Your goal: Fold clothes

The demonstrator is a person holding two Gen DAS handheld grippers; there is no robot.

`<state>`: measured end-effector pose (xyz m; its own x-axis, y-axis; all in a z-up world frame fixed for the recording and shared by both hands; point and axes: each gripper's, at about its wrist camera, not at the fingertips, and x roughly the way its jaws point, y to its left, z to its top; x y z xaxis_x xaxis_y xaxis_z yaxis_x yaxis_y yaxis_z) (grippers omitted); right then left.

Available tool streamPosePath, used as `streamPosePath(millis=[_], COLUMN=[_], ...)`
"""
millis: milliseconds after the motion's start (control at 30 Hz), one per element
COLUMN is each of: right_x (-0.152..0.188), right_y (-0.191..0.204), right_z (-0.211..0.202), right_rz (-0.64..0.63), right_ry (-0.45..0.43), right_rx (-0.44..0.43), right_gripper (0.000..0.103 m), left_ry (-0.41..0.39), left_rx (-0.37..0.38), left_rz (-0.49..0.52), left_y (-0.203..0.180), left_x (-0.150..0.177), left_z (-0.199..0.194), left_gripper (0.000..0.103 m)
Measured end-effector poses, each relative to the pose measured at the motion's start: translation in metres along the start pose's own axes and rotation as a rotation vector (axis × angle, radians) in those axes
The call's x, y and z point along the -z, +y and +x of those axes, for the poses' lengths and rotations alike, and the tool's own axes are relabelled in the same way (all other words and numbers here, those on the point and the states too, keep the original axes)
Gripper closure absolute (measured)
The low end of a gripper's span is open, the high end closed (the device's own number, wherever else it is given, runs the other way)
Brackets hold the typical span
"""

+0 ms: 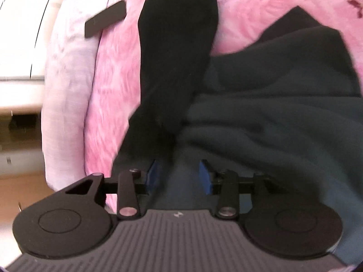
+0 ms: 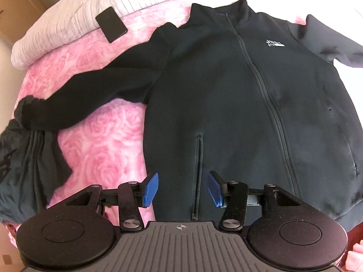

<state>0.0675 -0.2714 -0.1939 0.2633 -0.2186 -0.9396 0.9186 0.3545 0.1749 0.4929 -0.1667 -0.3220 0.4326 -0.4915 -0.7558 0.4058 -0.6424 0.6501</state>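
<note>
A black zip-up jacket [image 2: 226, 95] lies front-up and spread flat on a pink rose-patterned blanket [image 2: 102, 140]. Its sleeve [image 2: 95, 90] reaches out to the left, and the cuff rests on a second dark garment [image 2: 20, 158]. My right gripper [image 2: 182, 189] hovers open over the jacket's lower hem, beside a pocket zip [image 2: 198, 158], holding nothing. In the left wrist view the black sleeve [image 1: 177, 45] runs from the top down toward my left gripper [image 1: 180, 176]. That gripper is open and low over dark bluish fabric [image 1: 272, 124], which lies between its blue pads [image 1: 205, 178].
A flat black rectangular object [image 2: 111, 23] [image 1: 105, 19] lies on the blanket near a white quilted cover [image 2: 68, 15]. The bed's edge drops off to the left, with pale furniture and floor [image 1: 20, 113] beyond. Part of a hand [image 2: 355, 256] shows at the lower right.
</note>
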Motion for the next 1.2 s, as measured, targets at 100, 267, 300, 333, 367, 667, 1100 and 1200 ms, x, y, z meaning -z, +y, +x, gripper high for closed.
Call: streamPosePath(millis=[100, 267, 300, 333, 367, 667, 1100, 1200], right_x=[0.007, 0.017, 0.018, 0.018, 0.018, 0.008, 0.008, 0.015], right_y=[-0.001, 0.0, 0.0, 0.001, 0.002, 0.036, 0.035, 0.03], right_z=[-0.001, -0.001, -0.001, 0.0, 0.0, 0.017, -0.02, -0.032], right_rz=[0.012, 0.016, 0.022, 0.028, 0.029, 0.008, 0.052, 0.092], right_ry=[0.015, 0.032, 0.037, 0.04, 0.04, 0.031, -0.042, -0.067], right_rx=[0.015, 0.035, 0.038, 0.04, 0.038, -0.039, -0.024, -0.028], right_gripper=[0.051, 0.051, 0.051, 0.051, 0.051, 0.051, 0.051, 0.051], left_ry=[-0.05, -0.053, -0.048, -0.04, -0.033, 0.049, 0.115, 0.102], left_rx=[0.027, 0.067, 0.083, 0.06, 0.037, 0.068, 0.194, 0.223], left_rz=[0.071, 0.16, 0.139, 0.127, 0.114, 0.041, -0.396, -0.519], left_y=[0.003, 0.007, 0.012, 0.015, 0.018, -0.027, 0.03, 0.034], left_x=[-0.013, -0.019, -0.018, -0.015, -0.013, -0.01, 0.008, 0.007], left_z=[0.024, 0.053, 0.052, 0.042, 0.032, -0.012, -0.062, -0.088], left_gripper=[0.066, 0.085, 0.089, 0.091, 0.092, 0.095, 0.084, 0.081])
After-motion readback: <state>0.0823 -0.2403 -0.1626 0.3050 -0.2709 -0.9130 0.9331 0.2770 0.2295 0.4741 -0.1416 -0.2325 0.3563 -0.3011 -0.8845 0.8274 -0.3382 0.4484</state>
